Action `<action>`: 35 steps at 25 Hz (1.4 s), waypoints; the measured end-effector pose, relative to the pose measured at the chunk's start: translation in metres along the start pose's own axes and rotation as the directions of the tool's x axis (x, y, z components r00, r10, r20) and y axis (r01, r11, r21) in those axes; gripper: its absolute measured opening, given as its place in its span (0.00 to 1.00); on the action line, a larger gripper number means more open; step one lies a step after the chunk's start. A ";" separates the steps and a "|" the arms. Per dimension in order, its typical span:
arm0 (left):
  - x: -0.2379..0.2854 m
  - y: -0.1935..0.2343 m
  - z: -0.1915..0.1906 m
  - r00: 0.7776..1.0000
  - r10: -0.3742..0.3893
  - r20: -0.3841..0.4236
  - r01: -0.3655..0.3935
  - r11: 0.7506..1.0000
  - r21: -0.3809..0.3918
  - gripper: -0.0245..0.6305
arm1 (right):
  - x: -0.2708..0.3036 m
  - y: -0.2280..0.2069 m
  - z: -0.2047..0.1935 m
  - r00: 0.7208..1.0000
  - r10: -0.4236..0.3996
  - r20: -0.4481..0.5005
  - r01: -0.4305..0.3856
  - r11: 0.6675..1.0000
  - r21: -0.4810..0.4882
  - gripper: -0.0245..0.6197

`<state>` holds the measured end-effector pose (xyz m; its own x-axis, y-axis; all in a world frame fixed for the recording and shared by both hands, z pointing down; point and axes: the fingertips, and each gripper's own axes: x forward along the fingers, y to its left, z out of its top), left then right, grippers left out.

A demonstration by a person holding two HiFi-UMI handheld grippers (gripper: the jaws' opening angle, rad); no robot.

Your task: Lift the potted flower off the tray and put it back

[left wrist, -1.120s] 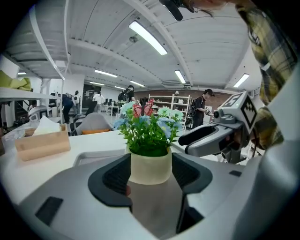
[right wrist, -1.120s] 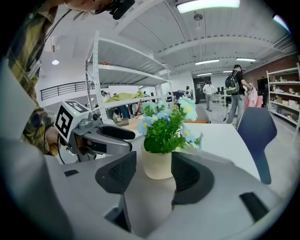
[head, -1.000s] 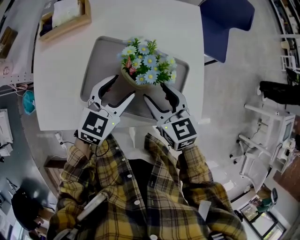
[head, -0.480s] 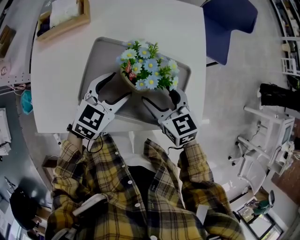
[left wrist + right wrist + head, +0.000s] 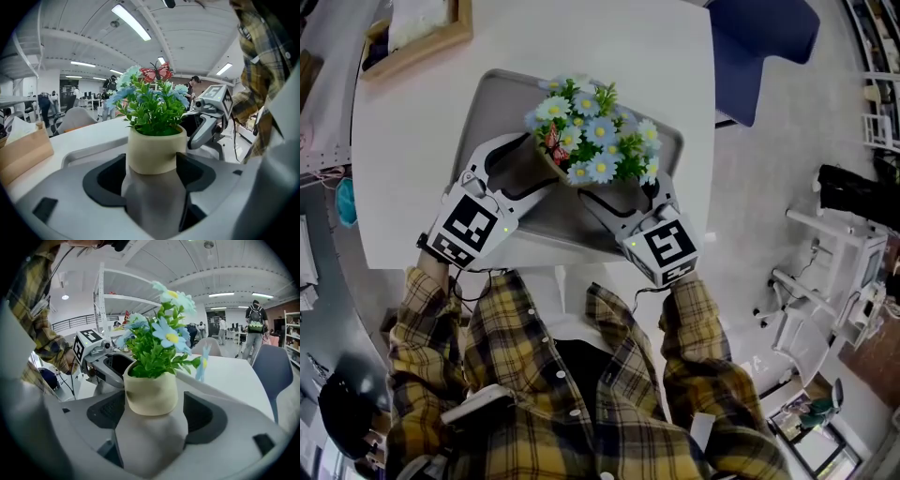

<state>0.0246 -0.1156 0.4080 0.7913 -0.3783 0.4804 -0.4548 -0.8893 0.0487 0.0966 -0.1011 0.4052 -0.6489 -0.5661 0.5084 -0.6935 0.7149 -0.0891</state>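
Note:
The potted flower (image 5: 591,141), a cream pot with blue daisies and a red butterfly, stands on the grey tray (image 5: 487,103) on the white table. My left gripper (image 5: 539,164) reaches in from the left and my right gripper (image 5: 623,187) from the right. Both have just been opening their jaws and now stand wide open. In the left gripper view the pot (image 5: 152,152) sits between the jaws of the left gripper (image 5: 152,177), with a gap on each side. The right gripper view shows the same pot (image 5: 150,392) free between the jaws of the right gripper (image 5: 152,420).
A wooden box (image 5: 412,37) with tissue sits at the table's far left corner. A blue chair (image 5: 759,47) stands beyond the table's right side. The tray lies close to the table's near edge (image 5: 534,258). People walk in the room behind.
Both grippers have sunk and slid forward beside the pot. Their jaws have spread wider, away from the pot's sides. The pot now rests on the tray.

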 end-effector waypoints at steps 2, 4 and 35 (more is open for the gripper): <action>0.001 -0.002 0.000 1.000 -0.030 0.001 0.030 1.000 0.004 0.53 | 0.002 0.001 0.002 1.000 0.020 0.003 -0.020 1.000 -0.020 0.60; 0.001 -0.003 0.001 0.999 -0.053 0.002 0.053 0.998 0.015 0.53 | 0.005 0.002 0.004 0.999 0.040 0.003 -0.040 0.998 -0.042 0.60; 0.001 -0.004 0.005 0.992 -0.125 0.016 0.124 0.991 0.044 0.52 | 0.014 0.013 0.014 0.996 0.077 0.042 -0.073 0.993 -0.095 0.60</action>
<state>0.0292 -0.1141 0.4034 0.8485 -0.2682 0.4563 -0.3343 -0.9399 0.0692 0.0736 -0.1055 0.3990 -0.7129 -0.5259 0.4639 -0.6115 0.7900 -0.0442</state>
